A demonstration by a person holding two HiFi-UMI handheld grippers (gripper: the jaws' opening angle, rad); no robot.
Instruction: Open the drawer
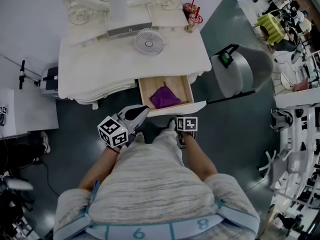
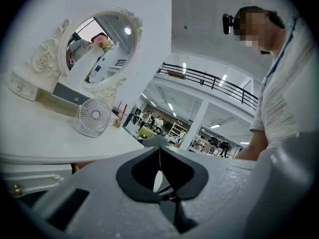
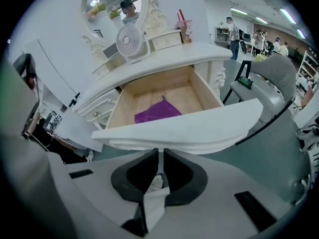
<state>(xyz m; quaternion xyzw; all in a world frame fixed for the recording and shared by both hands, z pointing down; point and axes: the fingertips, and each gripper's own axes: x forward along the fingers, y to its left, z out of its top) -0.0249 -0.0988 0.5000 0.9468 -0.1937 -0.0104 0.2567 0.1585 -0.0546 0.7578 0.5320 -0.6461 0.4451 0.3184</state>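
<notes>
The white dressing table (image 1: 95, 59) has its middle drawer (image 1: 143, 95) pulled out, with a purple cloth (image 1: 164, 97) lying inside. In the right gripper view the drawer's curved white front (image 3: 189, 126) fills the middle, with the cloth (image 3: 157, 112) behind it. My right gripper (image 3: 159, 154) points steeply down just before that front, its jaws together with nothing between them. In the head view it (image 1: 184, 124) sits under the drawer's front edge. My left gripper (image 1: 145, 110) is held level at the drawer's left corner, jaws (image 2: 160, 151) shut and empty.
A small white fan (image 1: 149, 41), an oval mirror (image 2: 97, 44) and two cups with straws (image 1: 192, 15) stand on the tabletop. A grey chair (image 1: 240, 71) stands to the right of the table. The person's torso fills the near side.
</notes>
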